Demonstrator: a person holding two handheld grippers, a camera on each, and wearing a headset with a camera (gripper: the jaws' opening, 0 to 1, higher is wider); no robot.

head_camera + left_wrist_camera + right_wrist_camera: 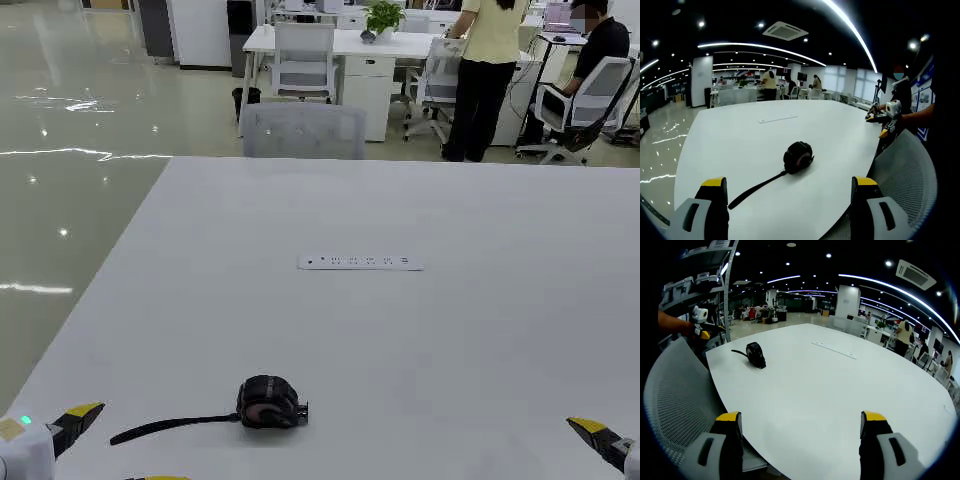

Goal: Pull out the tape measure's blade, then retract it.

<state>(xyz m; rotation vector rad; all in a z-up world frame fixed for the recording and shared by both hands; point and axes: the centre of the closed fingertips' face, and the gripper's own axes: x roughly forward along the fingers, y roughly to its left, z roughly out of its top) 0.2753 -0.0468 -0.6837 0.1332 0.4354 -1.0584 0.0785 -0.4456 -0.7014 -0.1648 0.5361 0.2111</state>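
Observation:
A black tape measure [270,402] lies on the white table [400,330] near its front edge, with its black wrist strap [165,429] trailing to the left. The blade is inside the case. My left gripper [790,195] is open, a short way in front of the tape measure [798,156], and its yellow-tipped jaws show at the lower left of the head view [75,420]. My right gripper [802,427] is open too, far to the right of the tape measure [756,354]; one yellow tip shows at the lower right [600,435].
A white power strip [360,263] lies flat at mid-table. A grey mesh chair [303,131] stands at the far edge. Beyond are desks, office chairs, a standing person [487,70] and a seated person [600,45]. A mesh chair back [675,405] sits by the near edge.

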